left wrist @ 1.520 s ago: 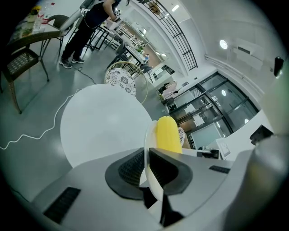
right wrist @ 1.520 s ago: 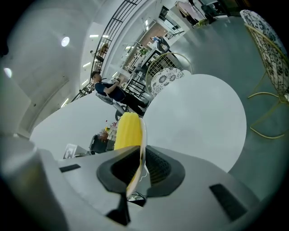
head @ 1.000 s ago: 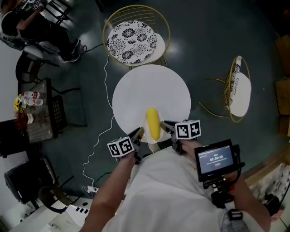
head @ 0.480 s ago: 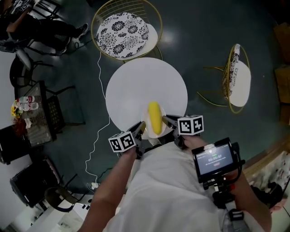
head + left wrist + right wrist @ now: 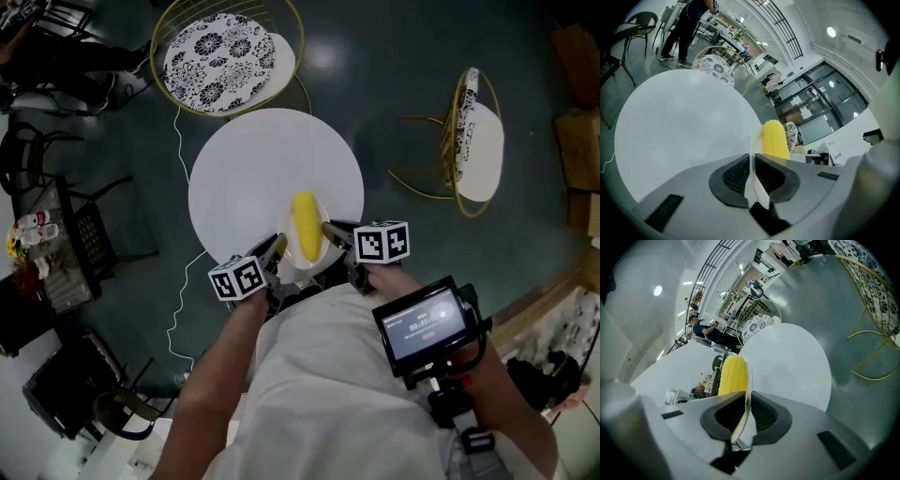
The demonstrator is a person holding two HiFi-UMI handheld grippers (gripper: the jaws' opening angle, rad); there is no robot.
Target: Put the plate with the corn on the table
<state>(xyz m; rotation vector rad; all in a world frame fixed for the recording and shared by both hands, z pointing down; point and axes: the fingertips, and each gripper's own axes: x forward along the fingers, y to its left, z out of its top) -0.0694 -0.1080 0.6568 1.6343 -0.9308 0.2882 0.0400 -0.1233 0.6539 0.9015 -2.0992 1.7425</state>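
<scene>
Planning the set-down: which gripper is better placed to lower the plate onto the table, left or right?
Neither alone: left gripper and right gripper are each shut on opposite rims of the plate, corn between them, over the table near edge. Probably lower both together.

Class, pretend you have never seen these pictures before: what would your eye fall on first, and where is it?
The bright yellow corn stands out first, lying on a white plate at the near edge of the round white table. Next come the left gripper and right gripper, each shut on the plate's rim from opposite sides. Beyond the table stands a gold-framed chair with a patterned seat.
</scene>
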